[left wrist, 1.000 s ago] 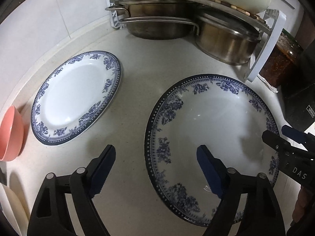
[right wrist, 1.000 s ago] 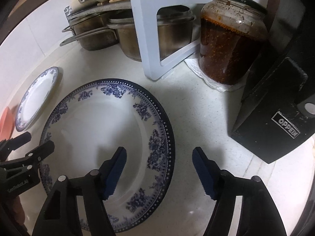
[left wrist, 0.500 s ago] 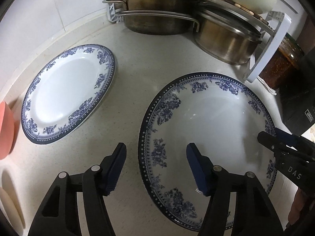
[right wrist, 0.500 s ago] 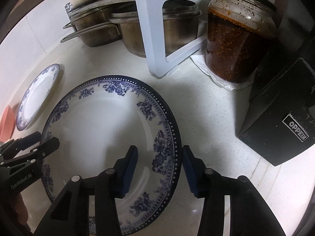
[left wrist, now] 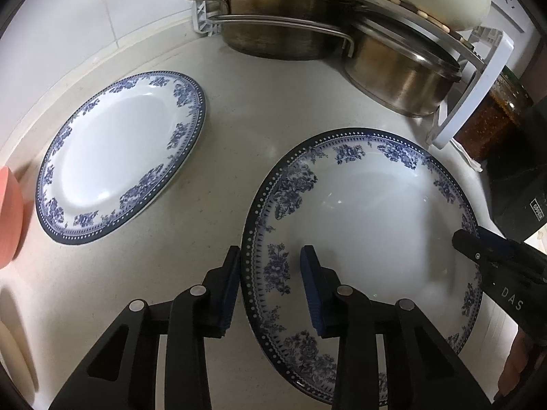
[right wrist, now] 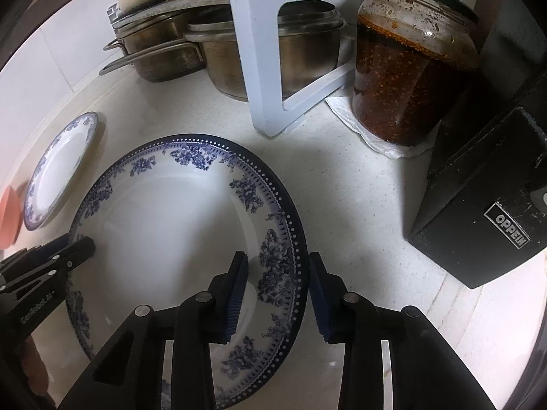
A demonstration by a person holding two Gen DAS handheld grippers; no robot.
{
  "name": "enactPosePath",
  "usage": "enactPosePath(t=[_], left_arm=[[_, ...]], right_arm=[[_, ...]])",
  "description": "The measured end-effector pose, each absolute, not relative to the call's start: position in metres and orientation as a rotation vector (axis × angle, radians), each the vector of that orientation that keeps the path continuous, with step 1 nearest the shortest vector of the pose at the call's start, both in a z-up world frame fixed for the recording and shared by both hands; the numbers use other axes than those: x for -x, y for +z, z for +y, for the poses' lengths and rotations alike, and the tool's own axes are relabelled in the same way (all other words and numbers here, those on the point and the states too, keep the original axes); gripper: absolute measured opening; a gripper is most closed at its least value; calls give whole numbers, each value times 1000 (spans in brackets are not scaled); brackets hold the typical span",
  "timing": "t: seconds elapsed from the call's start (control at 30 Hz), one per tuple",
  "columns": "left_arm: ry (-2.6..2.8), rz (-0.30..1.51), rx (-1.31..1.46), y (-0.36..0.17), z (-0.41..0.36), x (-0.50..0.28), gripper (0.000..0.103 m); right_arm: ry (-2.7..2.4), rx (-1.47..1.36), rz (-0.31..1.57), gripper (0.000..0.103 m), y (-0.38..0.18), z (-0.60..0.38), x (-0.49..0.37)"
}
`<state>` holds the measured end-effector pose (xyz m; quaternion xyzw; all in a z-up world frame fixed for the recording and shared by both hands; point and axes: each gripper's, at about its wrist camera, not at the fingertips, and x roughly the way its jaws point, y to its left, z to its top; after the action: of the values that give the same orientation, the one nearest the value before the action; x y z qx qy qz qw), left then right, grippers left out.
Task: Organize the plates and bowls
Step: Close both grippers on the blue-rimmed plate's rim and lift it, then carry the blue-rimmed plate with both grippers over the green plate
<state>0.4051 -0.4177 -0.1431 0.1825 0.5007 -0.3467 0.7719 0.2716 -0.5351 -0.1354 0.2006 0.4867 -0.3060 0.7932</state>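
Observation:
A large blue-and-white floral plate point(left wrist: 369, 212) point(right wrist: 164, 225) lies on the pale counter. My left gripper point(left wrist: 270, 283) has its blue pads on either side of the plate's left rim, shut on it. On the opposite side my right gripper point(right wrist: 277, 287) is shut on the right rim, one pad inside and one outside. A smaller matching plate point(left wrist: 119, 157) point(right wrist: 58, 171) lies flat to the left, apart from the big one. A pink bowl point(left wrist: 8, 218) point(right wrist: 8, 215) shows at the far left edge.
Steel pots point(left wrist: 283, 34) sit under a white rack point(right wrist: 259, 68) at the back. A jar of red chili paste point(right wrist: 410, 68) stands on a paper towel, and a black box point(right wrist: 485, 205) is to the right. A cream-coloured item point(left wrist: 10, 341) is at the lower left.
Both grippers have narrowed from wide open and now have the large plate's rim between their pads. The left gripper shifted right toward the rim.

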Motion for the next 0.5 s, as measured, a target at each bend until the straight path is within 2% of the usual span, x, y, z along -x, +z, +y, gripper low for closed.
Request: enactPosePath(t=[0.5], left_arm=[[-724,1034,-360,-113,-375,-387,35]], right_arm=[[-628,-380,1030,36,-103,-496,-263]])
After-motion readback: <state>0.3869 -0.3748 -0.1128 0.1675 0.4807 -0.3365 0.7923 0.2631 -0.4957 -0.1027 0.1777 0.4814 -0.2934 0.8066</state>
